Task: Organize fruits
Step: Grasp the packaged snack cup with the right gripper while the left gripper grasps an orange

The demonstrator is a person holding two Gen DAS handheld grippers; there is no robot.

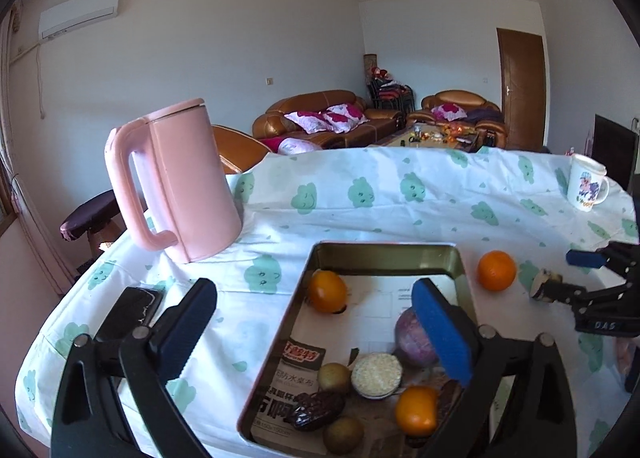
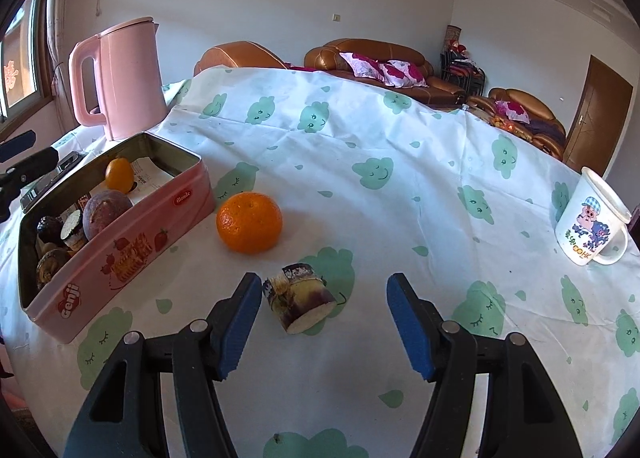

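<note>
Cane piece [image 2: 299, 298] lies on its side on the worktop [image 2: 400, 218], cut face toward me, between the pads of my right tongs [image 2: 324, 322]. Those tongs are spread wide; the left pad [image 2: 236, 322] sits just beside the piece, whether touching I cannot tell; the right pad [image 2: 408, 326] is well apart from it. Nothing is gripped.

Orange [image 2: 249, 222] rests on the cloth just beyond the cane piece, a little left, near the tin's right wall but apart from it.

Tin [image 2: 120, 258], pink, open, stands left of the orange. Seen from the left wrist, the tin [image 1: 384, 254] holds a small orange fruit [image 1: 327, 291] at the far left, a purple round fruit [image 1: 412, 338] near the right wall, a cut cane round [image 1: 377, 375] at the middle, two brown-green fruits [image 1: 335, 377] [image 1: 343, 436], a dark wrinkled date [image 1: 318, 410] and another orange fruit [image 1: 416, 410] at the near end. Printed paper lines the bottom.

My left tongs [image 1: 316, 334] hang over the tin's left rim, pads apart, holding nothing; the right pad [image 1: 438, 334] is above the tin's contents, the left pad [image 1: 188, 334] over the cloth.

Pink kettle [image 1: 180, 182] stands far left, beyond the tin. A dark phone-like slab [image 1: 134, 308] lies left of the tin. A white printed mug [image 2: 592, 226] stands at the far right edge.
</note>
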